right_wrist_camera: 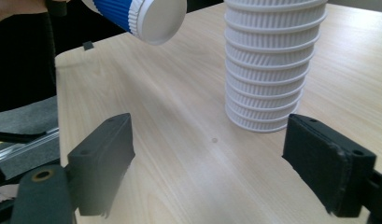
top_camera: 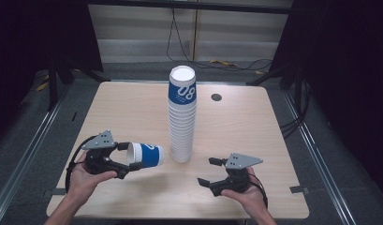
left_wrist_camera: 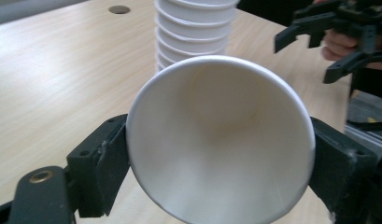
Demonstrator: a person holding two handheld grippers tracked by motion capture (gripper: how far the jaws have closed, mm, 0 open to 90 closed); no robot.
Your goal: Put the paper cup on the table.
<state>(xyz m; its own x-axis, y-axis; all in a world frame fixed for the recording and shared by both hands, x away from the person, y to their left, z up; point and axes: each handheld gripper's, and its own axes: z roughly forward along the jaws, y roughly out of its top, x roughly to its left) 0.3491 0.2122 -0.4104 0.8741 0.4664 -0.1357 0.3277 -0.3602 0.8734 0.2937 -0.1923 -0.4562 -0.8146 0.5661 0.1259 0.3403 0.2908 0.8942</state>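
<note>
left tool [top_camera: 127, 156] clamps a cup [top_camera: 146, 154] on its side; right tool [top_camera: 209, 171] waits open and empty.
jaws pinch the cup near its rim, held above the surface [top_camera: 133, 112], likely so it can be turned and added to the stack [top_camera: 182, 117] just beside it. its long axis lies roughly level, mouth toward the left hand, base toward the stack.

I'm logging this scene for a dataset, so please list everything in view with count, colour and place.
Stack of paper cups: one tall stack, white ribbed with a blue top cup, upside down at table centre.
Single paper cup: one, blue and white, on its side in the left gripper.
Table: one, light wood.
Round hole: one, dark, far right of the stack.
Left gripper: black, jaws shut on the cup.
Right gripper: black, jaws open, holding nothing.
</note>
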